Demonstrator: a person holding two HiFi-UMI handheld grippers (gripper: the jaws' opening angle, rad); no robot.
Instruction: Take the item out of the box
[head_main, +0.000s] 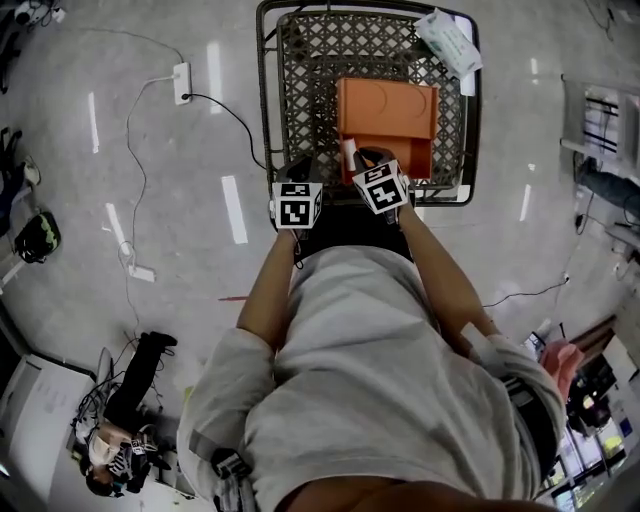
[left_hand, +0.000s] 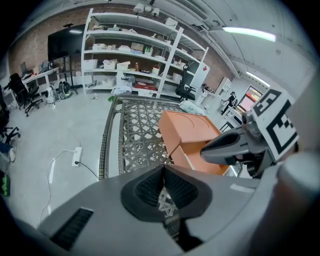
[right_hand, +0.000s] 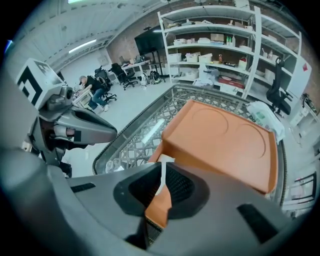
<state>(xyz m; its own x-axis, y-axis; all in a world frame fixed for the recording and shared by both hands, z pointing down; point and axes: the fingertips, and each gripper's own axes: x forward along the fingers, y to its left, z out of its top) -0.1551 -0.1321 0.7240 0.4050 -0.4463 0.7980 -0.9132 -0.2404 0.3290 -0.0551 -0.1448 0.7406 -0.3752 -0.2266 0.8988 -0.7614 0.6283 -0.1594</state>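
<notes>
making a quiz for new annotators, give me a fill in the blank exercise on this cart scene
1. The box in the cart is ____ in colour.
2. The right gripper is shut on a ____ of that box.
3. In the head view, the white packet lies at the cart's far ____ corner.
4. In the head view, the power strip lies on the floor to the cart's ____.
Missing words: orange; flap; right; left.

Both arms reach forward, left tongs (head_main: 299, 166) and right tongs (head_main: 371, 157) angled down, closed.
</notes>
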